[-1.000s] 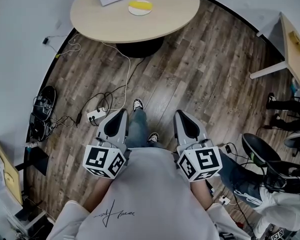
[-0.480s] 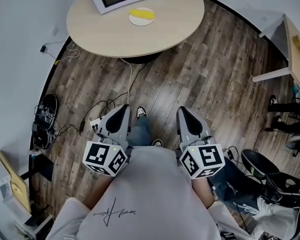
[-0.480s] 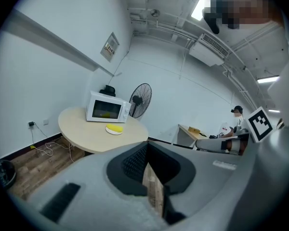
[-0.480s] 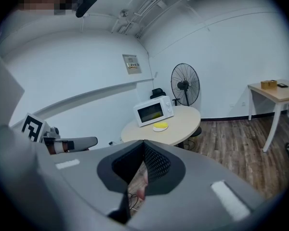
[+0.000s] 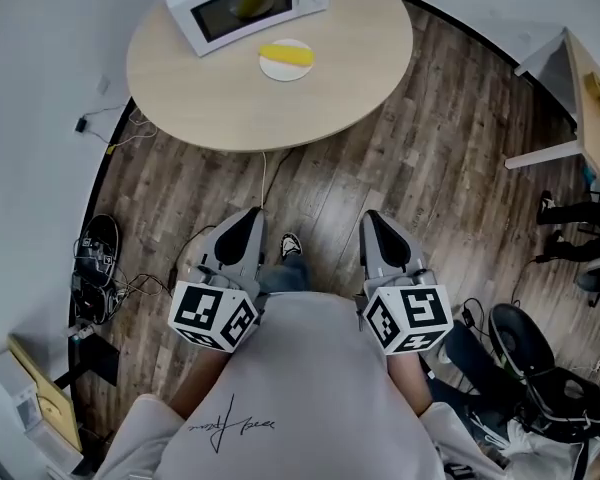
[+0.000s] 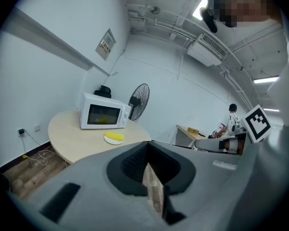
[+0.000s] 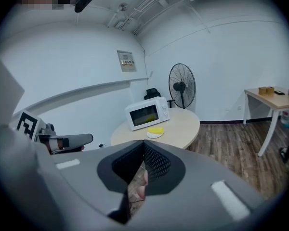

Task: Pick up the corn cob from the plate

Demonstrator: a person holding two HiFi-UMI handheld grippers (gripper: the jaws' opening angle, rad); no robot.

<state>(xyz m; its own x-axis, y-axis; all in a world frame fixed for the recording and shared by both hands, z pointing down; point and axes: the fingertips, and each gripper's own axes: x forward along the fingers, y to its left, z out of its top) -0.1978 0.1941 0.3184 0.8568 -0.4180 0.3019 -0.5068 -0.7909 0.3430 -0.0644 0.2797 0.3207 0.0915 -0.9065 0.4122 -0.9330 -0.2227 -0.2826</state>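
1. The corn cob (image 5: 287, 54) lies on a white plate (image 5: 274, 71) toward the far edge of the round surface (image 5: 210, 98), just in front of the microwave (image 5: 245, 3).
2. The left hand-held gripper (image 5: 242, 230) has its jaws drawn together with nothing between them.
3. The right hand-held gripper (image 5: 377, 230) is likewise closed and empty.
4. Both are held over the wooden floor (image 5: 400, 158), well apart from the surface's near edge.
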